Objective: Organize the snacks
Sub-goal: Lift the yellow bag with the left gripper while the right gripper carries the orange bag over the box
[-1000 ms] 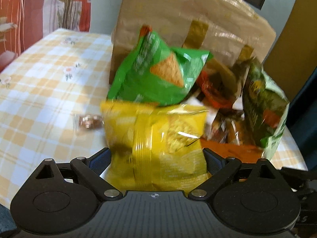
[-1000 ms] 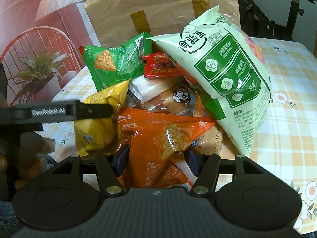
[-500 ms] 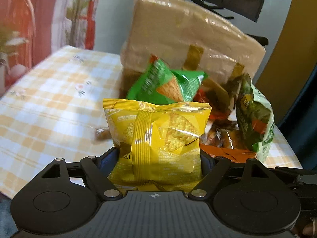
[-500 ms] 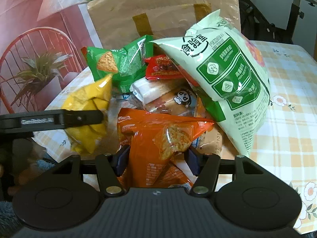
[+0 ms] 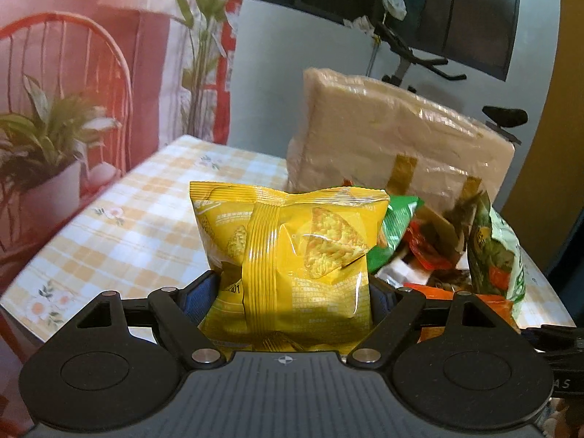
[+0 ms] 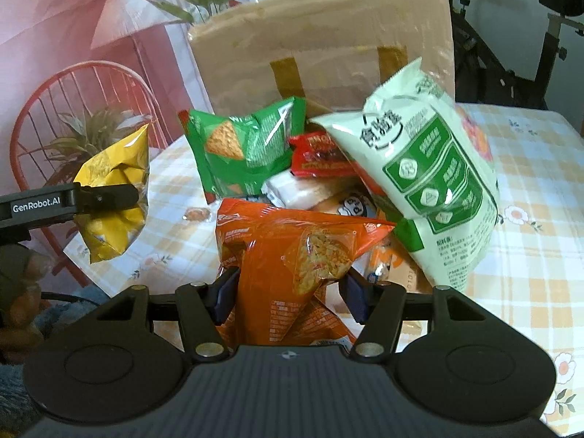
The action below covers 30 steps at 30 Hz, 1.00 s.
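Observation:
My left gripper [image 5: 292, 292] is shut on a yellow chip bag [image 5: 292, 255] and holds it up above the table's left edge; it also shows in the right wrist view [image 6: 113, 197], left of the pile. My right gripper [image 6: 288, 292] is shut on an orange chip bag [image 6: 292, 255] at the front of the snack pile. The pile holds a green chip bag [image 6: 244, 149], a red packet [image 6: 317, 153], a large pale green bag [image 6: 427, 189] and white wrapped buns [image 6: 310, 193].
A tan taped cardboard box [image 6: 328, 43] stands behind the pile on the yellow checked tablecloth [image 6: 529, 182]. A small wrapped candy [image 6: 195, 214] lies left of the pile. A red chair with a potted plant [image 5: 47, 138] stands beyond the table's left edge.
My left gripper has lifted the yellow bag up and away to the left of the pile. My right gripper has stayed shut on the orange bag.

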{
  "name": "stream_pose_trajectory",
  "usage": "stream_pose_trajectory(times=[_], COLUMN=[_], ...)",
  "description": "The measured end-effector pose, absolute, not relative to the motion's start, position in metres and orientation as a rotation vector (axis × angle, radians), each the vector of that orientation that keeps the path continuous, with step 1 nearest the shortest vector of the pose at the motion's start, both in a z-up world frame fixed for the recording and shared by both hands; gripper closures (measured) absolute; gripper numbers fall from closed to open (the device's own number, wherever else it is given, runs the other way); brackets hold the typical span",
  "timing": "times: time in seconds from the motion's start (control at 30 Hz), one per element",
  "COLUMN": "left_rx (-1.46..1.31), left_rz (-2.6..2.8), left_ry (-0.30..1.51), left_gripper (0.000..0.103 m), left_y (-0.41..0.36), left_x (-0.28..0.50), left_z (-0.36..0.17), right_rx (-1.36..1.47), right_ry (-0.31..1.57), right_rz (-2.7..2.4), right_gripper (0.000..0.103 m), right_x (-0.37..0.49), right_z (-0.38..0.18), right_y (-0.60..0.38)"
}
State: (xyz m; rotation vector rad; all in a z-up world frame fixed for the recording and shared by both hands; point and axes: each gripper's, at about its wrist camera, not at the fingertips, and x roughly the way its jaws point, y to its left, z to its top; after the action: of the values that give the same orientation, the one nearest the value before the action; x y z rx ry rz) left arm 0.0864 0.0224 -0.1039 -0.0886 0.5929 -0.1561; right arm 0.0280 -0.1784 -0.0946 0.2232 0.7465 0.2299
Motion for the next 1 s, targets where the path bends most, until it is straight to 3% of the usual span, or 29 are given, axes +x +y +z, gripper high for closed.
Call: stream_pose_trajectory(times=[0.57, 1.0], left_rx=[-0.05, -0.014], left_rz=[-0.098, -0.138], left_ry=[0.404, 0.283], left_gripper=[0.019, 0.019], left_y=[0.033, 0.004], left_x=[0.084, 0.126], left_z=[-0.049, -0.008], right_rx=[0.206, 0.153], right_ry=[0.471, 0.241], right_rz=[0.373, 0.198], right_gripper=[0.042, 0.042], right_x=[0.039, 0.089], right_z=[-0.036, 0.018], right_y=[-0.17, -0.204])
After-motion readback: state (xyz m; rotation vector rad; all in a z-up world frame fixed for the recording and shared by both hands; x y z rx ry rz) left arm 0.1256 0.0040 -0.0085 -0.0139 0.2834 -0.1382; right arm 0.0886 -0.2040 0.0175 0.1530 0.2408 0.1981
